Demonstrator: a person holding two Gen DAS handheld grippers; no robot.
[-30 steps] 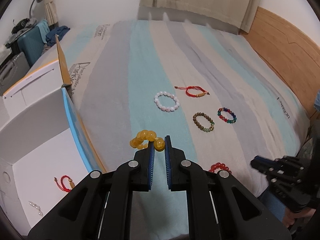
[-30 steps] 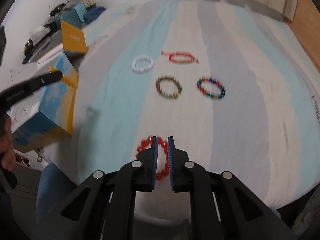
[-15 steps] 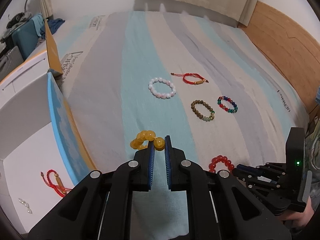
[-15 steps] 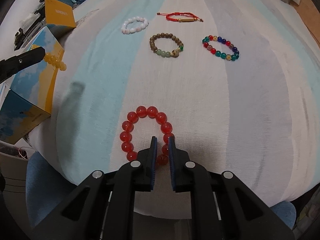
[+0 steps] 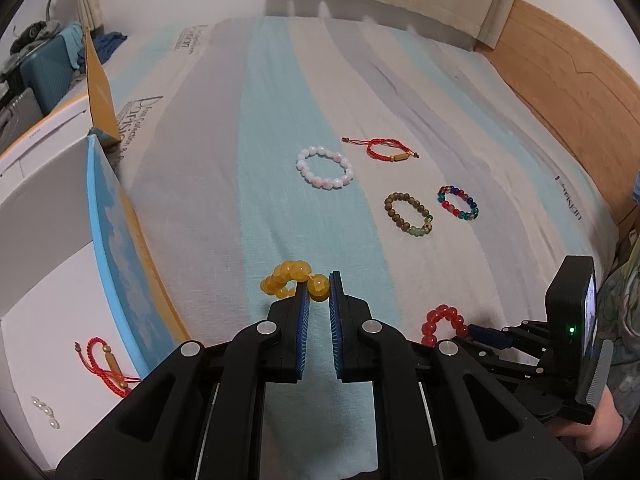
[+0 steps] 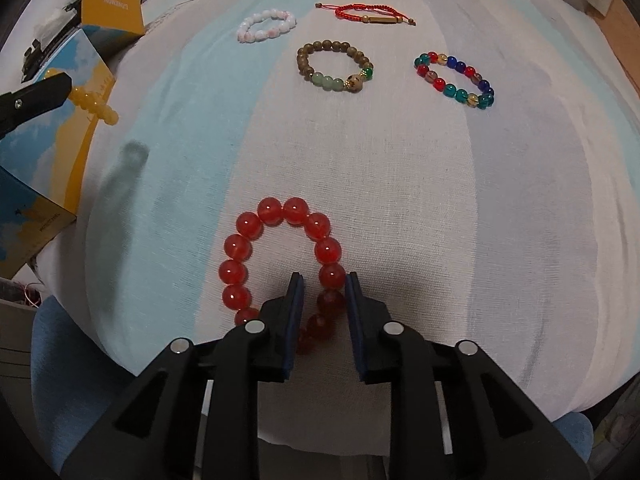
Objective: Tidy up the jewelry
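My left gripper (image 5: 318, 280) is shut on a yellow bead bracelet (image 5: 288, 276), which hangs off its tips above the striped bed sheet, beside the open white box (image 5: 48, 280). The right wrist view shows the same yellow bracelet (image 6: 94, 104) at the far left. My right gripper (image 6: 323, 280) points steeply down at a red bead bracelet (image 6: 276, 210) lying near the bed's front edge. Its jaws are opening, with the bracelet's near-right beads between them and a gap still showing. In the left wrist view, the red bracelet (image 5: 442, 316) lies at lower right.
Further back on the sheet lie a white bead bracelet (image 5: 325, 172), a red cord bracelet (image 5: 384, 150), a brown bead bracelet (image 5: 406, 214) and a multicoloured one (image 5: 458, 202). The box holds another red cord bracelet (image 5: 106, 364) and small pearls (image 5: 46, 412). A wooden headboard (image 5: 560, 92) runs along the right.
My right gripper has sunk onto the red bracelet and its jaws have parted around the beads. The left gripper, still holding the yellow bracelet, has dropped a little.
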